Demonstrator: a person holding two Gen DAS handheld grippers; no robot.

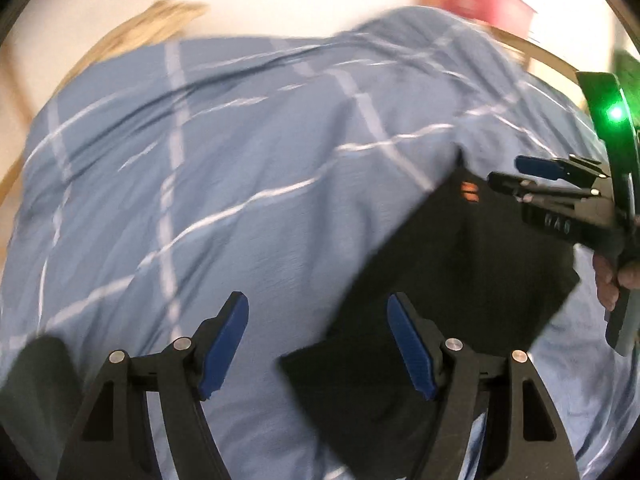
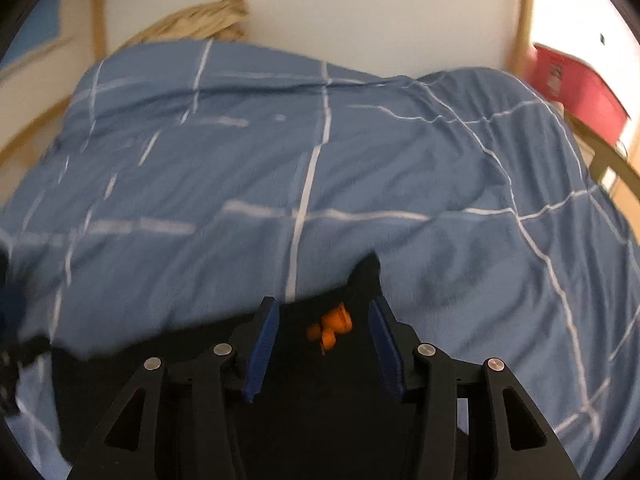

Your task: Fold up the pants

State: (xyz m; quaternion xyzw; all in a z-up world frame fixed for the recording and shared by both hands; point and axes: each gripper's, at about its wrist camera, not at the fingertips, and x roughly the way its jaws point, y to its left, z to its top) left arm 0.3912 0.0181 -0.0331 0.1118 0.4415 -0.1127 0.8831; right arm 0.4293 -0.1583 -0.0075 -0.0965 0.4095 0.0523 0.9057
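Note:
Black pants [image 1: 460, 280] lie folded into a flat rectangle on a blue checked duvet [image 1: 240, 160], with a small orange logo [image 1: 469, 192] near their far corner. My left gripper [image 1: 318, 344] is open above the pants' left edge and holds nothing. My right gripper [image 2: 324, 344] is open over the pants [image 2: 320, 400], with the orange logo [image 2: 332, 326] between its fingers. The right gripper also shows in the left wrist view [image 1: 516, 172] at the far corner of the pants, fingers apart.
The duvet [image 2: 320, 160] covers the bed and is rumpled at the back. A white wall, a tan bundle [image 2: 200, 20] and a red box [image 2: 576, 84] lie beyond it. A wooden bed frame [image 1: 540, 56] edges the right side.

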